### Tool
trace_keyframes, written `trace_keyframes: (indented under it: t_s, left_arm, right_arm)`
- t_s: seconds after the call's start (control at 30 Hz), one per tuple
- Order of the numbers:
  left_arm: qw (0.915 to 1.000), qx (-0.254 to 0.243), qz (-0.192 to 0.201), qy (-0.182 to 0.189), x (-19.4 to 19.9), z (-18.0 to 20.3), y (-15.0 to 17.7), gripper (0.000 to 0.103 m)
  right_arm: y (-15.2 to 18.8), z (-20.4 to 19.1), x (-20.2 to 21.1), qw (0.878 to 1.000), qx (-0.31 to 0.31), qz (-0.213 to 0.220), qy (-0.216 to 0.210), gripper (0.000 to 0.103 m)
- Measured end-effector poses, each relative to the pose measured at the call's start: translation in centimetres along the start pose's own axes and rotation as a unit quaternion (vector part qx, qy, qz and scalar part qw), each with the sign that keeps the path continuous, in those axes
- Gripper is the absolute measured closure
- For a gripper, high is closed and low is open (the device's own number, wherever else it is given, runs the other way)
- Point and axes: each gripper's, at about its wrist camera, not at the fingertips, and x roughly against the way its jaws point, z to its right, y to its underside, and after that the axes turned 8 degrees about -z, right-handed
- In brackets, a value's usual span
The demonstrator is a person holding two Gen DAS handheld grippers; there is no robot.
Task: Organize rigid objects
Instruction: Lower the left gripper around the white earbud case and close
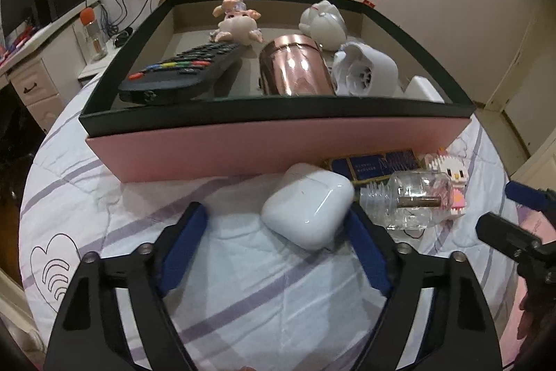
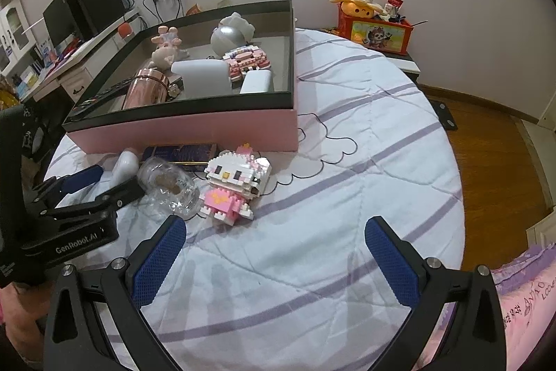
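Lying on the striped quilt (image 1: 264,301), just in front of the pink box (image 1: 278,145), a white earbud case (image 1: 307,206) is seen between the blue pads of the left gripper (image 1: 274,252). Right pad is touching or nearly touching the case's side; left pad is well apart from it, so the case is not clamped yet. No earlier frame given, so jaw state is told from the pics alone: released, w/ the case inside the gap.

Beside the case, to its right, a clear glass bottle (image 1: 411,200) is laid on its side, a cork visible inside. Behind the bottle a dark blue flat pack (image 1: 373,164) is set against the box wall. Next over, a block-built cat figure (image 2: 234,183) in white and pink is laid on the quilt, touching or just beside the bottle.

Right gripper (image 2: 274,263) is held over bare quilt, jaws spread wide, nothing between them.

Box contents, as seen from the left wrist cam: black remote (image 1: 180,72) propped on the near-left rim; copper-coloured tin (image 1: 295,65) at centre; pale pig-like figurine (image 1: 238,23) at rear; white round item (image 1: 323,19) rear right; white fan-like item (image 1: 365,72) right of the tin. Other contents too hidden to name.
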Motion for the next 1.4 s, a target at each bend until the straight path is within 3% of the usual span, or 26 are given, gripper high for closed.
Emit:
trace_keyframes:
  t_s: [0.3, 0.43, 0.47, 0.5, 0.6, 0.87, 1.23, 1.4]
  left_arm:
    - [0.9999, -0.013, 0.001, -0.002, -0.8, 0.3, -0.9, 0.016]
    - [0.9999, -0.006, 0.009, 0.010, -0.4, -0.3, -0.7, 0.032]
    - [0.9999, -0.005, 0.011, 0.011, -0.2, -0.4, -0.5, 0.046]
    - [0.9999, -0.005, 0.013, 0.009, -0.1, -0.5, -0.4, 0.053]
    - [0.9994, 0.006, 0.014, 0.030, 0.2, -1.5, 0.0, 0.052]
    - [0.9989, 0.019, 0.015, 0.041, 1.0, -2.3, 0.9, 0.053]
    - [0.9993, 0.020, 0.015, 0.026, 1.8, -3.0, 2.5, 0.052]
    - [0.9998, -0.005, 0.017, 0.003, 1.5, -2.0, 2.5, 0.045]
  right_arm:
    - [-0.2, -0.1, -0.2, 1.000, 0.002, -0.003, -0.001, 0.000]
    - [-0.3, 0.0, -0.4, 1.000, 0.001, -0.002, 0.000, 0.000]
    - [-0.4, -0.1, -0.5, 1.000, 0.002, -0.001, -0.001, 0.000]
    - [-0.5, -0.1, -0.5, 1.000, 0.002, -0.001, -0.002, 0.000]
    - [-0.7, -0.4, -0.9, 1.000, 0.003, 0.001, -0.002, 0.000]
    - [-0.9, -0.5, -1.7, 1.000, 0.002, 0.000, 0.007, 0.000]
    - [-1.5, -1.4, -4.4, 0.999, 0.013, -0.002, 0.040, 0.003]
    - [-1.6, -1.9, -4.1, 0.998, 0.021, 0.013, 0.049, 0.026]
